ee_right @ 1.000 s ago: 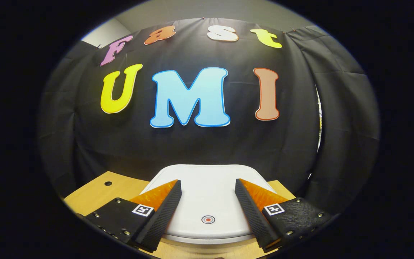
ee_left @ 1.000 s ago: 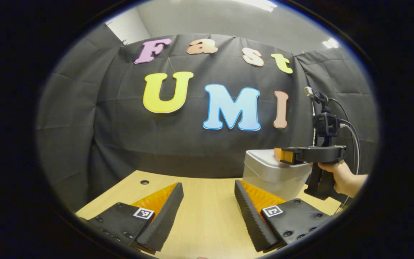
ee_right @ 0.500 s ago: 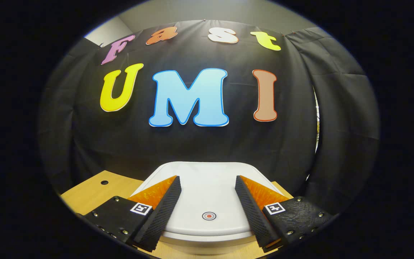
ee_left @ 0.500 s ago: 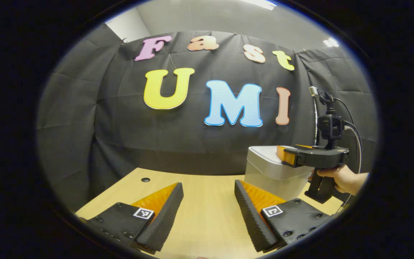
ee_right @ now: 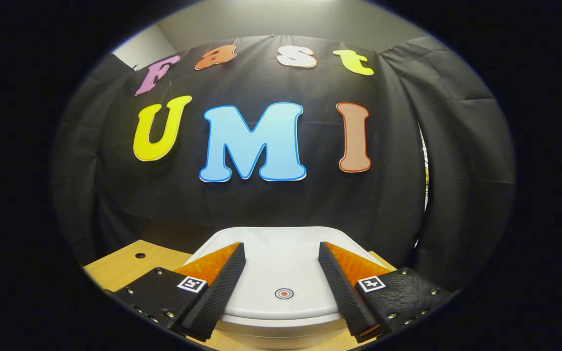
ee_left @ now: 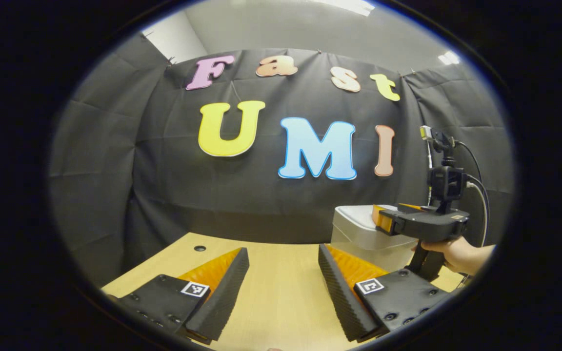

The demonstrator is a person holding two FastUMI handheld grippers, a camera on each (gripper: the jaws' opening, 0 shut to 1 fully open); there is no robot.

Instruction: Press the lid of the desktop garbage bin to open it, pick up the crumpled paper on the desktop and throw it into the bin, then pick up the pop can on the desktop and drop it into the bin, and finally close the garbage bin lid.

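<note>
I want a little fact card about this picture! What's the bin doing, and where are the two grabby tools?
bin: pale grey plastic desktop bin on the light wooden table
lid: white lid down, red-and-white round mark near its front edge
right tool: right tool open, over the lid, a hand holding it
left tool: left tool open over bare table
</note>
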